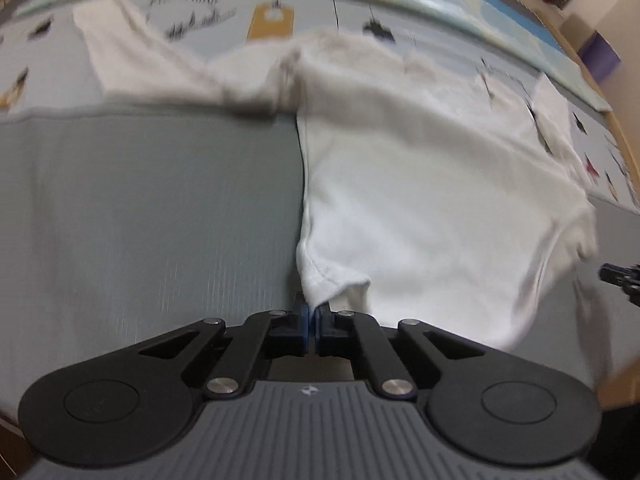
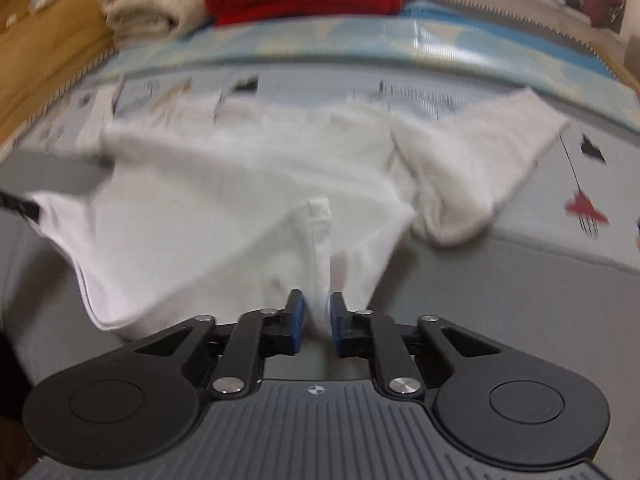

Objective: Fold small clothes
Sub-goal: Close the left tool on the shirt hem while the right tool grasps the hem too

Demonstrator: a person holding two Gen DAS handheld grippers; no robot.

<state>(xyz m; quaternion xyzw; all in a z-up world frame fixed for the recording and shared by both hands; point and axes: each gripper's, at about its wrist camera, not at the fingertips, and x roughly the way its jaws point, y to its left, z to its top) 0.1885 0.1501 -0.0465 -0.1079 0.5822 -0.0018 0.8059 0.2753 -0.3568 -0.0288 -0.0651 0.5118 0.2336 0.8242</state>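
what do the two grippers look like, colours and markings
Both look alike. The left gripper and right gripper have matte black linkage arms with silver pivot pins, round black discs at the outer corners, and blue pads on the inner faces of black fingers. Each sits on a grey ribbed body with a small white compass-like emblem. No cables or sleeves are visible.

Your white t-shirt (image 1: 420, 168) is spread loosely, body at centre, one sleeve out toward 10 o'clock. Fabric rumpled and blurred. Its near hem is lifted at two corners, sagging between them at 6 o'clock.
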